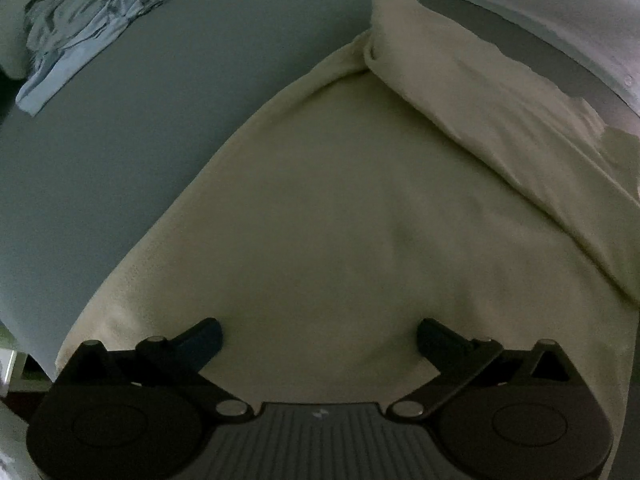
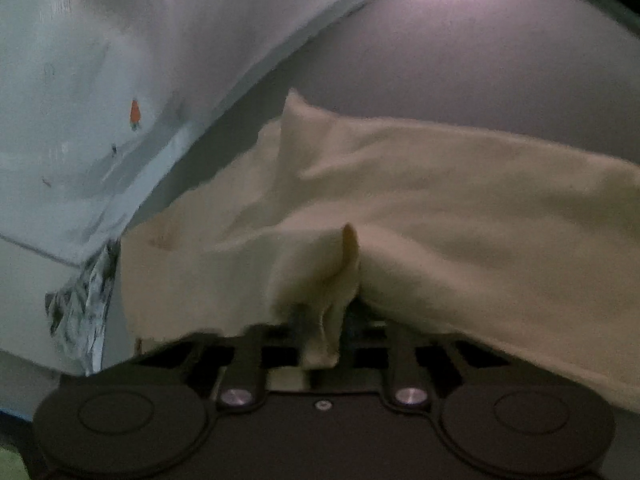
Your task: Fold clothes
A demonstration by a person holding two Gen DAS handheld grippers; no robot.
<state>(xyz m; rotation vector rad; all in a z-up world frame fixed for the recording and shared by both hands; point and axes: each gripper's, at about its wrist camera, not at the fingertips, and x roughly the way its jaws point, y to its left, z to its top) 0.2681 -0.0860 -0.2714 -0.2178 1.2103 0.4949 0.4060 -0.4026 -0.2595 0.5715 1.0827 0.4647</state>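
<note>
A cream garment (image 1: 360,208) lies spread on the grey surface (image 1: 140,120), with one side folded over along its right part (image 1: 480,92). My left gripper (image 1: 320,336) is open just above the cream cloth, with nothing between its fingers. In the right wrist view the same cream garment (image 2: 440,200) is lifted and bunched at the fingers. My right gripper (image 2: 324,320) is shut on a fold of it, and cloth drapes over the fingers and hides their tips.
A crumpled light blue garment (image 1: 80,32) lies at the far left of the grey surface. A pale patterned sheet or wall (image 2: 80,100) rises at the left of the right wrist view. A grey surface (image 2: 480,60) stretches behind the cream cloth.
</note>
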